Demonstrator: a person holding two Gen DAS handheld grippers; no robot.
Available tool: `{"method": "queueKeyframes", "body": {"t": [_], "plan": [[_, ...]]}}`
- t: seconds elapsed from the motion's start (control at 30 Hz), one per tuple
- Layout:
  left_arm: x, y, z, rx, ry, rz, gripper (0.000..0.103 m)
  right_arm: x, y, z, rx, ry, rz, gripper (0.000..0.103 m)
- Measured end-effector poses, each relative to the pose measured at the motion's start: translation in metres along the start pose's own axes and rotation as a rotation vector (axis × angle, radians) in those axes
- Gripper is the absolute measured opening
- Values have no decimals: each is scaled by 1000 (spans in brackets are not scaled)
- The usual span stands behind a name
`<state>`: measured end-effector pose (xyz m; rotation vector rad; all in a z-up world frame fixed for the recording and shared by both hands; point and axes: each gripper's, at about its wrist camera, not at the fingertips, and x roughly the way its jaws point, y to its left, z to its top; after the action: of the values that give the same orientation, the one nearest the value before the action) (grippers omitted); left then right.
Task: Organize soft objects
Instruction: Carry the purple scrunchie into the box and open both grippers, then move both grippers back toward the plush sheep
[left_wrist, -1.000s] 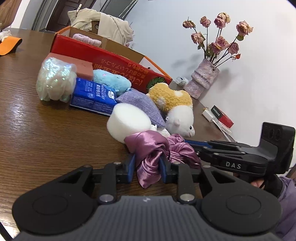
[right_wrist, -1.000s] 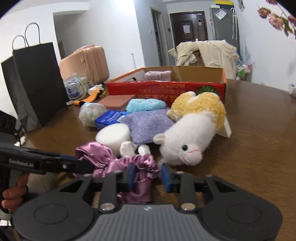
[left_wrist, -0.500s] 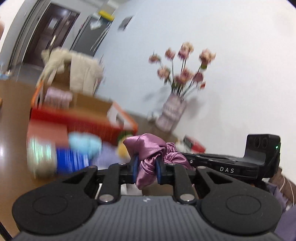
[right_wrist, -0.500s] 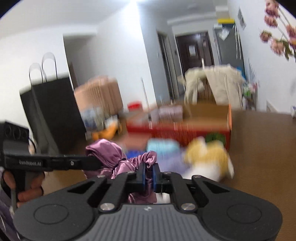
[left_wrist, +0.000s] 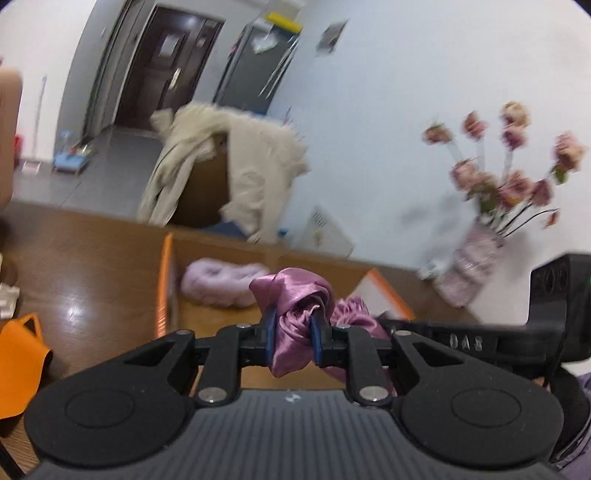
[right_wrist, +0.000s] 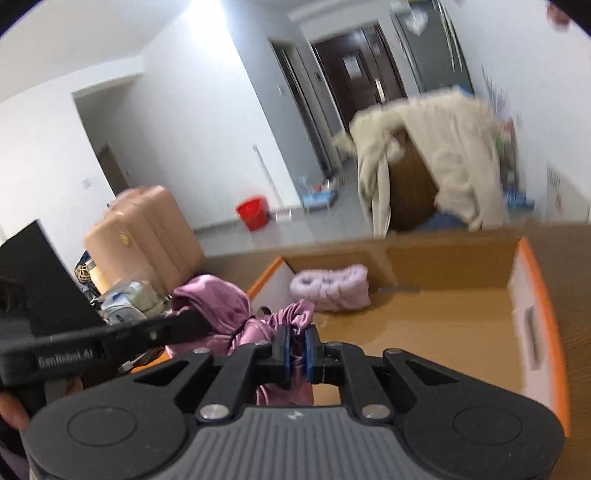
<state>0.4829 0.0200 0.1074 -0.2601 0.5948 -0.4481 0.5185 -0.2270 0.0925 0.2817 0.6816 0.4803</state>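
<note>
My left gripper (left_wrist: 293, 341) is shut on one end of a purple satin cloth (left_wrist: 291, 295). My right gripper (right_wrist: 298, 350) is shut on the other end of the same cloth (right_wrist: 218, 310). Both hold it in the air at the near edge of an open cardboard box (right_wrist: 436, 266) with orange flaps; the box also shows in the left wrist view (left_wrist: 168, 280). A fluffy pink item (right_wrist: 330, 286) lies inside the box at its far left; it shows in the left wrist view too (left_wrist: 218, 280). Each gripper's body shows in the other's view.
A vase of dried roses (left_wrist: 476, 254) stands on the brown table (left_wrist: 85, 266) to the right of the box. An orange item (left_wrist: 18, 354) lies at the table's left. A chair with a beige coat (right_wrist: 436, 155) stands behind the box. A pink suitcase (right_wrist: 147, 236) is left.
Both grippers closed on the purple cloth, lifted it off the table and carried it forward over the box edge. The plush toys and sponge have dropped out of view.
</note>
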Motion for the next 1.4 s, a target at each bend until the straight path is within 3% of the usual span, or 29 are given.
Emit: {"method": "queueKeyframes", "body": {"t": [0.1, 0.23, 0.37, 0.4, 0.43, 0.53, 0.67, 0.7, 0.77, 0.93, 1.07, 1.13, 1.27, 1.4], "plan": [[13, 11, -10, 57, 47, 71, 25, 36, 3, -6, -20, 69, -33, 11], [10, 19, -24, 62, 84, 86, 47, 69, 7, -19, -45, 170, -31, 13], [-13, 21, -28, 68, 45, 93, 52, 74, 15, -25, -91, 197, -34, 18], [-20, 20, -26, 66, 31, 93, 55, 70, 18, -23, -108, 188, -50, 26], [-28, 19, -23, 67, 17, 94, 59, 63, 20, -21, -117, 173, -75, 33], [-50, 9, -16, 81, -26, 118, 62, 36, 23, -10, -133, 125, -84, 37], [-82, -8, -7, 102, -81, 136, 68, -29, 33, 1, -171, 27, -109, 42], [-90, -13, -6, 108, -96, 140, 72, -47, 34, 4, -178, 2, -119, 47], [-109, -24, -6, 122, -126, 142, 74, -86, 36, 4, -188, -54, -135, 58], [-146, -48, -15, 151, -177, 155, 81, -161, 37, -12, -213, -125, -164, 64], [-174, -73, -40, 167, -230, 190, 86, -199, 38, -45, -224, -176, -184, 67], [-189, -84, -65, 170, -261, 191, 93, -214, 39, -75, -231, -193, -169, 70], [-212, -105, -122, 169, -284, 181, 97, -236, 42, -151, -240, -210, -157, 71], [-226, -115, -189, 90, -289, 160, 100, -244, 42, -226, -181, -189, -166, 72]]}}
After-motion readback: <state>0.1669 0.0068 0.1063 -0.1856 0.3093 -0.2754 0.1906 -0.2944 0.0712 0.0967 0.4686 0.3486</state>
